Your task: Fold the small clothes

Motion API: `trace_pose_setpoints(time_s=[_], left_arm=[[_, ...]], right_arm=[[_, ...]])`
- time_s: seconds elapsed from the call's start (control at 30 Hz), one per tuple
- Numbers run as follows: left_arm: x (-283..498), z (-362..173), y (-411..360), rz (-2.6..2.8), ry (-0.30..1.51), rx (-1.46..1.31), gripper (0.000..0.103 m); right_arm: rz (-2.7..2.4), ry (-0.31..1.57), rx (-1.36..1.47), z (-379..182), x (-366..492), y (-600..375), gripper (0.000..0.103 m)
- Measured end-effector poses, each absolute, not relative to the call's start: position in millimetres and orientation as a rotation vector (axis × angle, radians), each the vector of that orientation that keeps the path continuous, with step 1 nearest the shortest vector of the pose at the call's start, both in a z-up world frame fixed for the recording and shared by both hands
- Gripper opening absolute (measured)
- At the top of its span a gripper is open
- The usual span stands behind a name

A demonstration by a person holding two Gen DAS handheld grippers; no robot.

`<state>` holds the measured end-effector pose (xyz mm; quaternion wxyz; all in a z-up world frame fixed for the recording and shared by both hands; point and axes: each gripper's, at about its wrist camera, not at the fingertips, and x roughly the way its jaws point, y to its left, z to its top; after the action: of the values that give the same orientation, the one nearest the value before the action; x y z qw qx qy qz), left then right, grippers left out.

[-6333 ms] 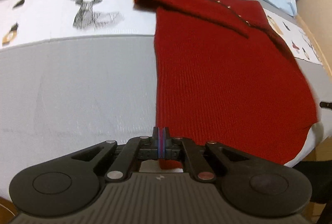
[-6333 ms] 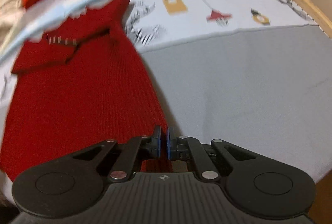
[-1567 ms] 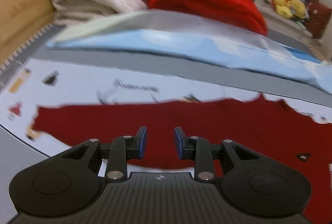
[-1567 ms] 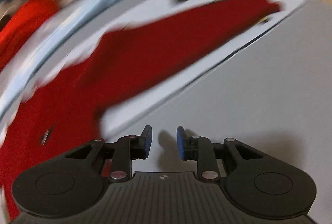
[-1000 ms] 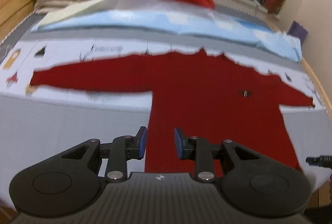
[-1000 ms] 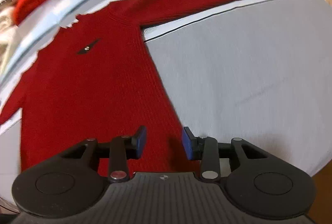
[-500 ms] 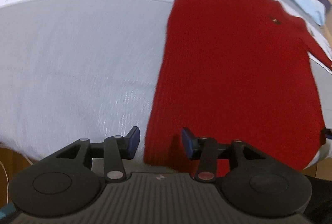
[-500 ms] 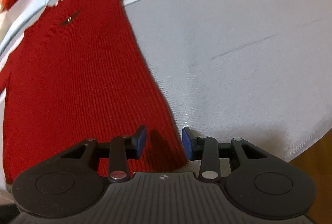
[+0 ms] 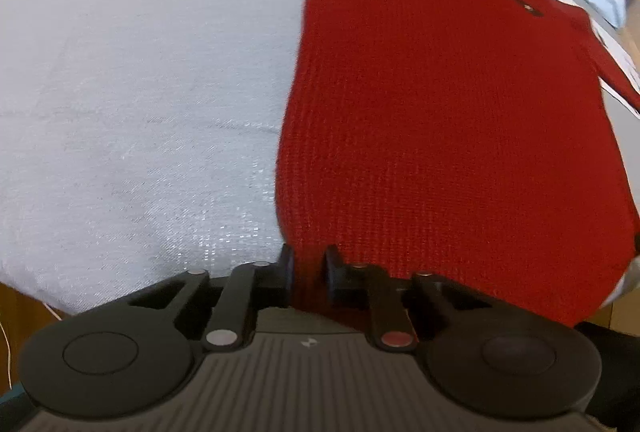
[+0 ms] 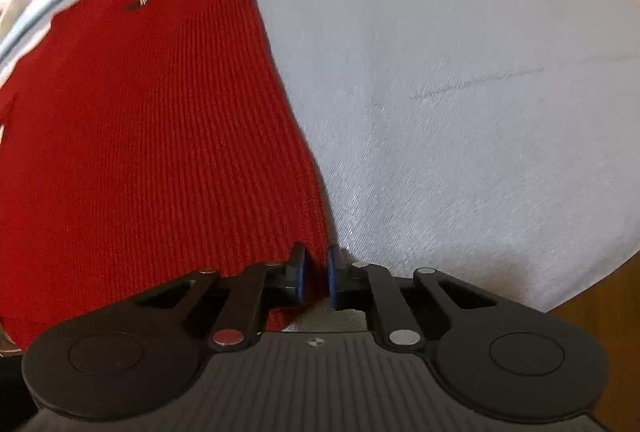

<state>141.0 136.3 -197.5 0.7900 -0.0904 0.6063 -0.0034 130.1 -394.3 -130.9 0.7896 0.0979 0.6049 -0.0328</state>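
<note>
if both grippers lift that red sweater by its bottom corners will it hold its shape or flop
The sweater will probably flop: it is a soft ribbed knit lying limp on the bedspread. Held by the left gripper and right gripper, its middle would likely sag. The outspread sleeves would likely trail.

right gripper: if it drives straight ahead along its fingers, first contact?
Likely the red sweater: its right hem corner already sits between the open fingers of the right gripper. Beyond that edge lies only the grey bedsheet. Height above the fabric is unclear.

Sweater [image 9: 440, 111] flat on bedsheet [image 9: 140, 111]; hand-held grippers at hem corners.
</note>
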Motion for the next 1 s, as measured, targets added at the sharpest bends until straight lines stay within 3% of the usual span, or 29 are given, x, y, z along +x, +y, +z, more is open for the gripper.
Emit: trace_pose_setpoints(time_s=[0.17,0.27,0.43,0.63,0.73,0.8,0.87,1.0], left_arm=[[125,-180,127,-0.09,1.268,-0.103,0.013],[127,-191,147,-0.024,1.317,-0.152,0.012],[125,-170,137,-0.047,1.239,-0.107,0.016],[121,-163,112,-0.143,1.163,-0.038,0.02],[129,-191,109,-0.151,1.286,-0.012,0.035],[128,-201,108,-0.153,1.32,0.031,0.035],[129,-192,105,-0.149,1.299,0.038,0.036],[128,-183,102,-0.182,1.257,0.034,0.053]], right_arm=[[-0.195,1.241,0.255,-121,122,-419,0.005],[-0.174,1.279,0.252,-128,122,-416,0.006],[-0.134,1.308,0.157,-129,123,-395,0.009],[-0.137,1.157,0.127,-106,119,-389,0.011],[-0.084,1.156,0.155,-108,118,-386,0.015],[-0.031,1.247,0.171,-122,120,-381,0.038],[-0.019,1.364,0.084,-141,119,-372,0.039],[-0.007,1.31,0.057,-133,120,-367,0.04]])
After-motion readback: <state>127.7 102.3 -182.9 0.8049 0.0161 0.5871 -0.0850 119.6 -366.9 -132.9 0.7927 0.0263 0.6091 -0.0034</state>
